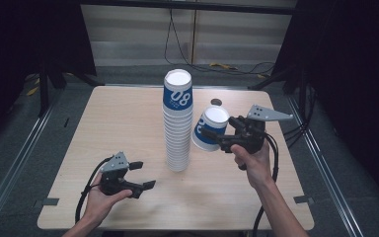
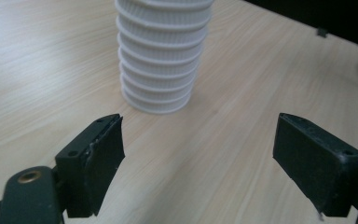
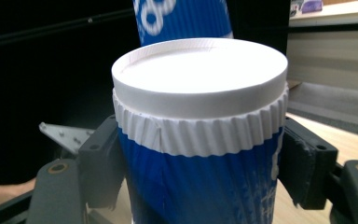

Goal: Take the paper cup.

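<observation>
the right gripper [image 1: 216, 134] held a single blue cup [image 1: 209, 128] upside down, its white base uppermost and tilted, just beside the right flank of the tall stack of cups [image 1: 177, 121] and above the table [image 1: 118, 123]. in the right gripper view the blue cup [image 3: 200, 140] sat squarely between the two black jaws, one pad pressed against each side of the blue ribbed wall just below the white crimped band, so the jaws pinched it across its width; the stack's blue top cup rose behind it. whether the held cup touched the stack could not be told. the left gripper [image 1: 143, 175] hung low over the near left part of the table, in the person's left hand [image 1: 101, 197], well apart from the held cup. in the left gripper view its jaws stood spread wide with bare tabletop between them, and the stack's ribbed white foot [image 2: 161, 70] stood farther ahead, clear of both pads.
</observation>
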`<state>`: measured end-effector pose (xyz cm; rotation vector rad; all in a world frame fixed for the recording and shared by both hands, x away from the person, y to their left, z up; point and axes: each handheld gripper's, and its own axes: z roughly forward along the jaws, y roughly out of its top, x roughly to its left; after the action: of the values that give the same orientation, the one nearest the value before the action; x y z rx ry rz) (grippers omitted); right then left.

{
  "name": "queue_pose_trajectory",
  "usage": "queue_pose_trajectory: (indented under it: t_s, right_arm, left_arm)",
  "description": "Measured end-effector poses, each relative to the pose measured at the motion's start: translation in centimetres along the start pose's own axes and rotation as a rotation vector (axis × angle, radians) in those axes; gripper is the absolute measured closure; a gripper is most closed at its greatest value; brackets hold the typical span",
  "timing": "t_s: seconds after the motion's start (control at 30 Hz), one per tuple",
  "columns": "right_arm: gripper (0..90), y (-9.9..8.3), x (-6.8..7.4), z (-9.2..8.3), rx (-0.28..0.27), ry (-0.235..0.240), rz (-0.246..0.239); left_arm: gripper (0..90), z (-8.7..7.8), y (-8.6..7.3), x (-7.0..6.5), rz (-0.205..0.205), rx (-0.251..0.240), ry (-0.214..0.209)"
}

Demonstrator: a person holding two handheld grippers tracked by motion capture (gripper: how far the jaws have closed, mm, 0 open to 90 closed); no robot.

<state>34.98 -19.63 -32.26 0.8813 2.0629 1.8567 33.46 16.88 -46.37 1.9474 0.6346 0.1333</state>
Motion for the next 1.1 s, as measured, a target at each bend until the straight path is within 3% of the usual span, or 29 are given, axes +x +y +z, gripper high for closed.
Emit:
queue_pose_trajectory:
  t_s: [0.1, 0.2, 0.33, 0.4, 0.5, 0.6, 0.7, 1.0, 1.1]
  right_arm:
    - [26.4, -0.6, 0.0, 0.5, 0.019, 0.005, -0.006]
    - [26.4, -1.1, 0.1, 0.7, 0.029, -0.001, -0.01]
    - [26.4, -1.8, 0.0, 0.7, 0.031, 0.005, -0.01]
    - [26.4, -2.1, 0.0, 0.7, 0.036, 0.007, -0.008]
    - [26.4, -2.8, 0.0, 0.9, 0.056, 0.02, -0.003]
    - [26.5, -3.1, 0.0, 1.2, 0.059, 0.048, 0.005]
    - [26.6, -3.3, 0.0, 1.4, 0.063, 0.053, 0.002]
    - [26.5, -5.9, -0.2, 2.6, 0.088, 0.086, 0.014]
    - [26.6, -6.5, -0.1, 2.8, 0.085, 0.077, 0.023]
  left_arm:
    - [15.9, 0.1, 0.5, -0.1, 0.034, 0.001, -0.013]
    - [15.8, 0.4, 0.9, -0.4, 0.053, 0.005, -0.055]
    - [15.9, 0.8, 1.5, -1.0, 0.071, 0.013, -0.079]
    - [15.9, 0.9, 1.7, -1.0, 0.074, 0.011, -0.085]
    - [16.0, 1.3, 2.4, -1.0, 0.047, -0.014, -0.103]
    - [16.1, 1.2, 3.5, -0.8, 0.053, -0.058, -0.086]
    - [16.0, 1.1, 4.1, -0.8, 0.067, -0.049, -0.053]
    - [16.0, 1.0, 4.3, -0.6, 0.055, -0.096, -0.083]
    - [17.3, 0.9, 4.0, -0.9, 0.076, -0.084, -0.106]
